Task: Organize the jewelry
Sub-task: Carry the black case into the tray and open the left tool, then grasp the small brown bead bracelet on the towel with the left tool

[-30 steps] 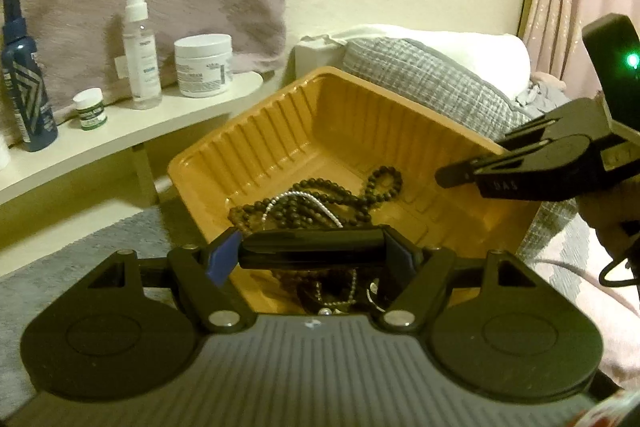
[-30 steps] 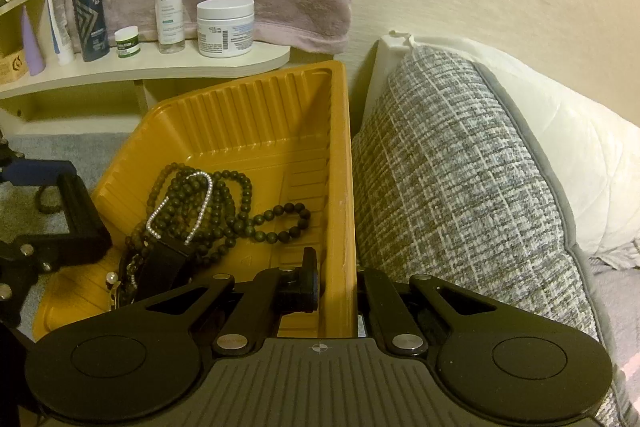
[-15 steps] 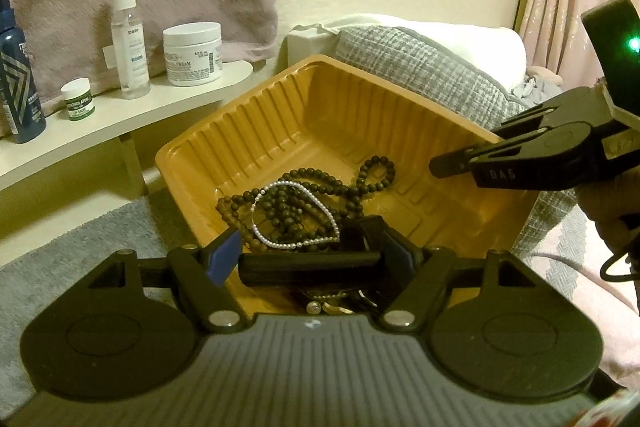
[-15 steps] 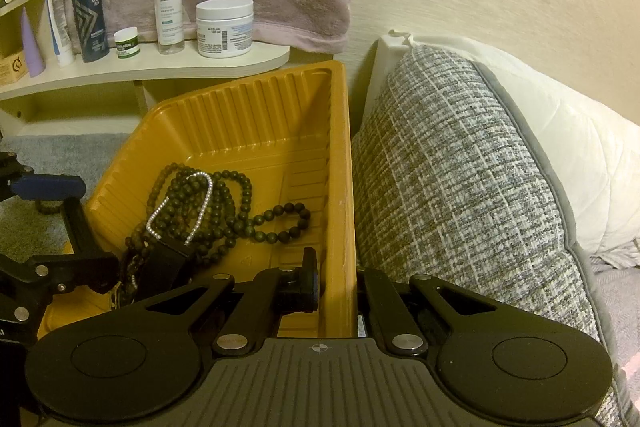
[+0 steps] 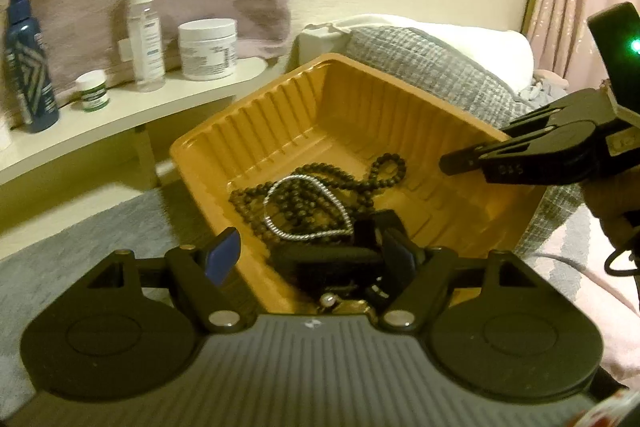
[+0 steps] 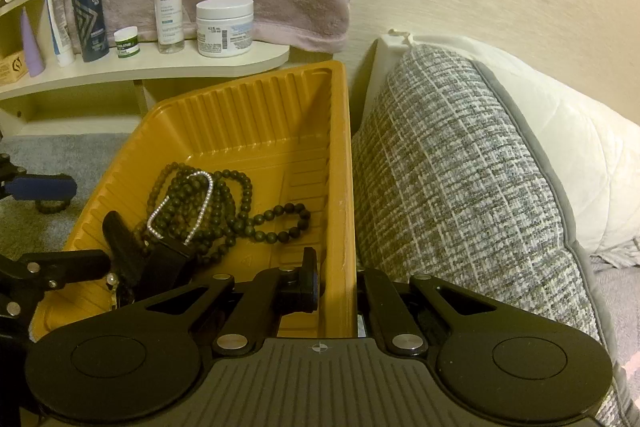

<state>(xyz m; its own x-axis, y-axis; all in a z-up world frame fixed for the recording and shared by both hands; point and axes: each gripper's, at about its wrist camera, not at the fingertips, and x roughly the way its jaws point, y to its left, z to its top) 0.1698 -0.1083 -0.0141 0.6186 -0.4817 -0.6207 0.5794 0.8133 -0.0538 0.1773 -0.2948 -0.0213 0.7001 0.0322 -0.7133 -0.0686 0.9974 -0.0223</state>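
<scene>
An orange plastic tray (image 5: 320,99) (image 6: 248,115) holds a dark bead necklace (image 5: 376,175) (image 6: 236,203), a silver chain (image 5: 304,211) (image 6: 180,207), a black case (image 5: 324,259) and a pearl piece (image 5: 328,301) at its near corner. My left gripper (image 5: 308,255) is open, one finger outside the tray's left wall and one inside by the case. My right gripper (image 6: 336,279) is shut on the tray's right rim; it shows from the side in the left wrist view (image 5: 520,159).
A shelf (image 6: 152,67) behind the tray carries a white jar (image 6: 224,27), a spray bottle (image 6: 168,3), a dark blue bottle (image 6: 88,15) and a small pot. A grey woven pillow (image 6: 460,187) presses against the tray's right side. Grey carpet (image 5: 80,235) lies to the left.
My left gripper has opened, releasing the black case into the tray's near corner, and its camera has lifted and pulled back. My right gripper has kept its hold on the rim.
</scene>
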